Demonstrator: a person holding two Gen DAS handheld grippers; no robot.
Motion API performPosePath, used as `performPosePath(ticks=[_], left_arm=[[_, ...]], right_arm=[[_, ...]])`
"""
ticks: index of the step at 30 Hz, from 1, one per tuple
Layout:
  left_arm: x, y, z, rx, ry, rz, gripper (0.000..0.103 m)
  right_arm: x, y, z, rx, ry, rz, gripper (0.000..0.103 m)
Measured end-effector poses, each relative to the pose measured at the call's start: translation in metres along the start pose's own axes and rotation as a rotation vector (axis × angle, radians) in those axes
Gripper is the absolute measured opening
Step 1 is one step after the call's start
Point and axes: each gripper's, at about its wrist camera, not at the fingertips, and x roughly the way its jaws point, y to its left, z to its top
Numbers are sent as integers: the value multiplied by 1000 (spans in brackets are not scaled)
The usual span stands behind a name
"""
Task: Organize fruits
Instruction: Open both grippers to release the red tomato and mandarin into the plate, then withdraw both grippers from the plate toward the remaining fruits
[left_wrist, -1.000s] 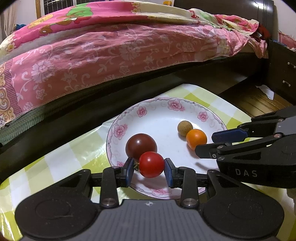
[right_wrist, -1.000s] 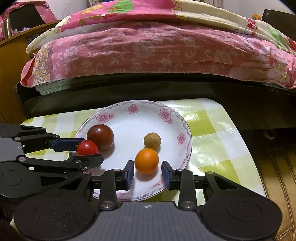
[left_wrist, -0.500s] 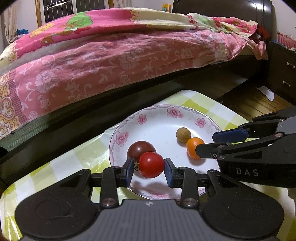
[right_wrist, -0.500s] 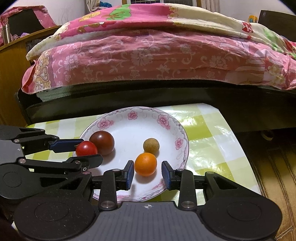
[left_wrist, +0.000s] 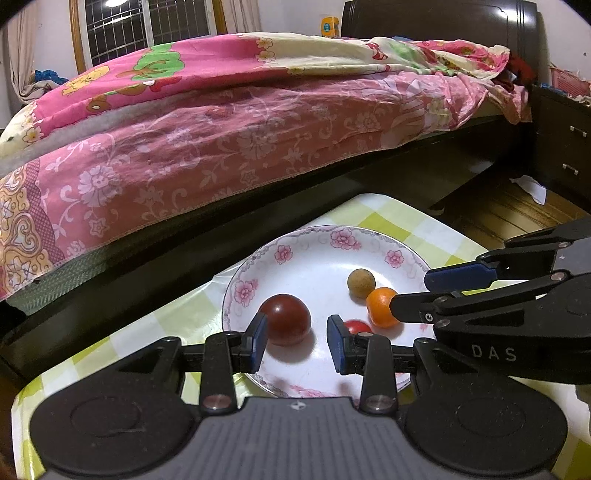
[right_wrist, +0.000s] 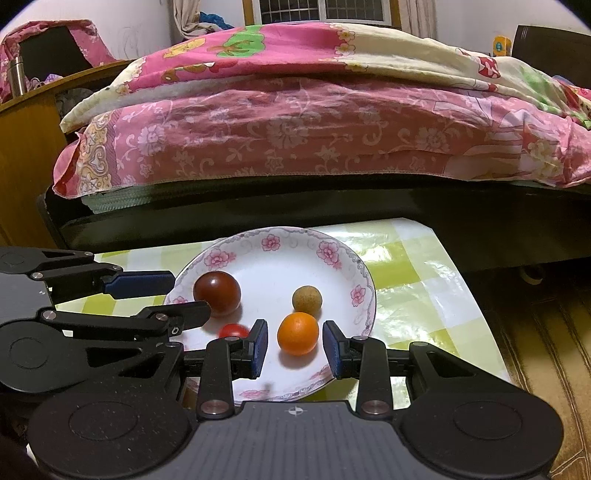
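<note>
A white plate with a pink flower rim (left_wrist: 236, 291) holds a dark red fruit (left_wrist: 288, 319), a small red tomato (left_wrist: 356, 326), an orange fruit (right_wrist: 297, 333) and a small tan fruit (right_wrist: 306, 299). My left gripper (left_wrist: 295, 334) hovers over the plate's near side, open, with nothing between its pads. The dark red fruit lies just beyond its left finger. The tomato is partly hidden behind its right finger. My right gripper (right_wrist: 293, 341) is open, its blue pads either side of the orange fruit with small gaps. That fruit rests on the plate.
The plate stands on a small table with a green-checked cloth (right_wrist: 413, 280). A bed with pink floral bedding (left_wrist: 221, 129) runs close behind the table. Dark drawers (left_wrist: 561, 147) and a wooden floor (right_wrist: 535, 332) lie to the right.
The red tomato has left the left gripper's pads and now lies on the plate to their right. The orange fruit stays between the right gripper's pads.
</note>
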Motion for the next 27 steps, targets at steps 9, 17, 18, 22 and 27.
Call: performPosePath(ticks=[9, 17, 18, 22, 27], left_arm=[[-3, -2, -2, 2, 0, -2, 42], [-9, -3, -4, -4, 1, -4, 42], [-10, -3, -5, -5, 0, -5, 42], [-17, -6, -7, -9, -2, -9, 42], [-23, -8, -11, -12, -1, -12, 42]], right_arm=[[-2, -1, -1, 9, 3, -3, 29], [-7, 2, -4, 6, 10, -3, 29], [-6, 2, -4, 6, 10, -3, 29], [-13, 4, -7, 7, 11, -5, 30], [-19, 7, -11, 12, 12, -5, 30]])
